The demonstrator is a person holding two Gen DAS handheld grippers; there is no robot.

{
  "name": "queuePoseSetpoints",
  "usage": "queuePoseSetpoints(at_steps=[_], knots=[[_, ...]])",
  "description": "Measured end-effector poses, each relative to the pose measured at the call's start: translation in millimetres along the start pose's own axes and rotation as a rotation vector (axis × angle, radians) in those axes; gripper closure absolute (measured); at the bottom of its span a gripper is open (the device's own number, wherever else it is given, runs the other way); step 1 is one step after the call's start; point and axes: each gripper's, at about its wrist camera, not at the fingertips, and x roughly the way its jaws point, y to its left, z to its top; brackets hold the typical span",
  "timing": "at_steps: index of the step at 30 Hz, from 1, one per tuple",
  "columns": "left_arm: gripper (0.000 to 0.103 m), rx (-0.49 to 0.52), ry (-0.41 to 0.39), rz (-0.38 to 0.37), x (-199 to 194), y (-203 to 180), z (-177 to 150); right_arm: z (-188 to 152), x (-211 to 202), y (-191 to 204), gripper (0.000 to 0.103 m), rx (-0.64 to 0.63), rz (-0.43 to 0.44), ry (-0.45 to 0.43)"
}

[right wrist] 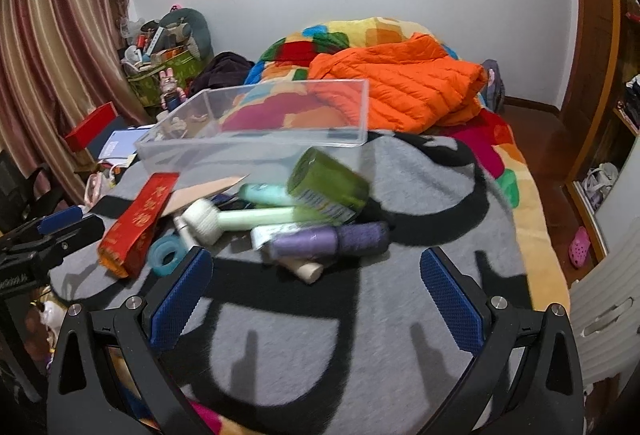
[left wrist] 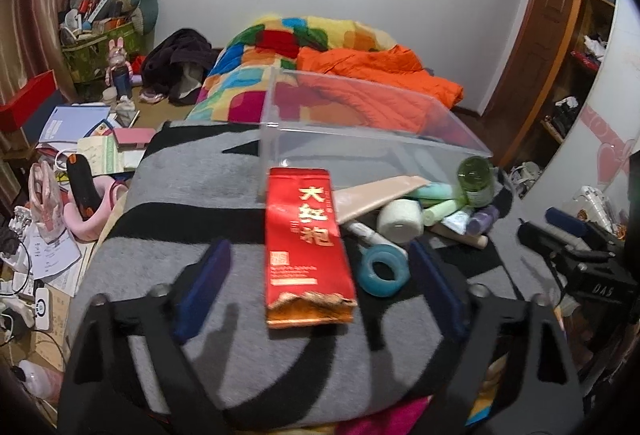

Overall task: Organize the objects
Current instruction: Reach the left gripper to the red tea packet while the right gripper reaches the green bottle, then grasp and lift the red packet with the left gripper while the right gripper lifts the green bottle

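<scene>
Here my left fingers [left wrist: 316, 291], spread and empty, straddle the red tea packet [left wrist: 306, 247], lying lengthwise toward the clear box [left wrist: 360, 139] on the bed [left wrist: 200, 203].

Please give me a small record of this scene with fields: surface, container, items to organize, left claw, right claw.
surface: grey and black blanket on a bed
container: clear plastic box, nothing visible inside
items to organize: red packet, blue ring, green bottle, purple bottle, pale tubes, all in a pile in front of the box
left claw: open, red packet between its fingers, untouched
right claw: open, holding nothing
</scene>
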Motion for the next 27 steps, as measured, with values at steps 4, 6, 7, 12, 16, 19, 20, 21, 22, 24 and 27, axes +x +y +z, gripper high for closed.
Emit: queuePoseSetpoints(at_steps=[4, 6, 7, 12, 16, 19, 20, 21, 22, 24, 27], knots=[[0.016, -0.012, 0.042, 0.007, 15, 9, 8, 10, 9, -11, 0.001, 0.010, -0.011, -0.001], [0.016, -0.015, 0.076, -0.010, 23, 10, 9, 16, 15, -15, 0.001, 0.015, -0.022, -0.004], [0.016, -0.016, 0.092, -0.018, 27, 9, 8, 19, 18, -17, 0.001, 0.019, -0.022, -0.004], [0.016, 0.006, 0.133, 0.004, 42, 2, -10, 31, 38, -17, 0.001, 0.007, -0.014, 0.001], [0.012, -0.010, 0.134, 0.015, 49, 3, -19, 34, 55, -7, 0.014, -0.048, -0.035, 0.019], [0.013, -0.042, 0.122, 0.019, 49, 10, -19, 36, 64, -6, 0.021, -0.056, -0.036, 0.035], [0.015, -0.053, 0.107, 0.020, 49, 12, -19, 35, 65, -6, 0.023, -0.054, -0.036, 0.034], [0.018, -0.054, 0.104, 0.020, 49, 13, -19, 35, 66, -6, 0.028, -0.054, -0.034, 0.033], [0.024, -0.053, 0.102, 0.024, 49, 13, -20, 35, 67, -6, 0.035, -0.055, -0.037, 0.034], [0.030, -0.046, 0.093, 0.038, 48, 14, -21, 34, 69, -6, 0.041, -0.058, -0.036, 0.040], [0.045, -0.038, 0.077, 0.034, 45, 14, -24, 33, 67, -7, 0.041, -0.048, -0.037, 0.035]])
